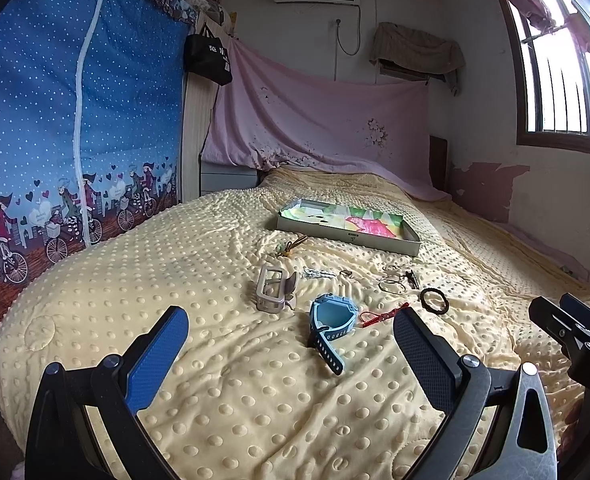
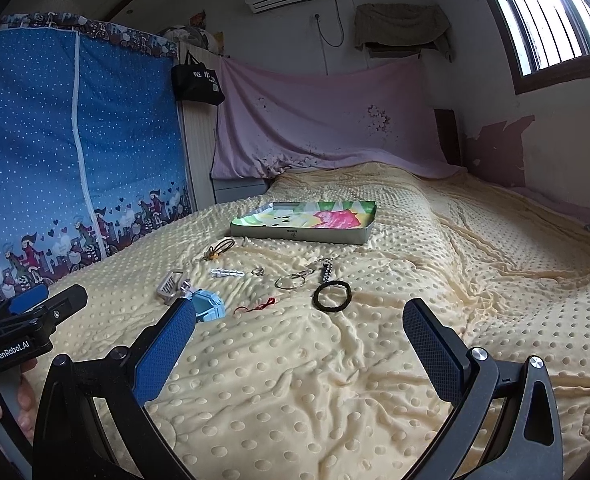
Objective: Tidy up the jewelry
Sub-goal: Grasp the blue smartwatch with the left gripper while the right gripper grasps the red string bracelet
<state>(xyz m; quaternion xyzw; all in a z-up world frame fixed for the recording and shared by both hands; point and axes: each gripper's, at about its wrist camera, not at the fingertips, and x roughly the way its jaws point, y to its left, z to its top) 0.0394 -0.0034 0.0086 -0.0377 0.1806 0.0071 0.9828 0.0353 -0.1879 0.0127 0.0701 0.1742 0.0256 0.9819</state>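
Jewelry lies scattered on a yellow dotted blanket (image 1: 215,360). A blue watch (image 1: 331,324) lies nearest my left gripper (image 1: 291,332), which is open and empty just short of it. Beside it are a grey watch case (image 1: 271,288), a red cord (image 1: 383,315), a black hair tie (image 1: 435,300), silver rings (image 1: 393,284) and a brown cord (image 1: 293,246). A shallow tray with a colourful lining (image 1: 347,236) sits behind them. My right gripper (image 2: 299,328) is open and empty, short of the hair tie (image 2: 332,296), rings (image 2: 291,281) and red cord (image 2: 255,306).
A blue wardrobe cover (image 1: 75,120) stands left of the bed. A pink sheet (image 1: 319,128) hangs on the back wall. A window (image 1: 567,60) is at the right. The other gripper shows at the right edge of the left wrist view (image 1: 575,332).
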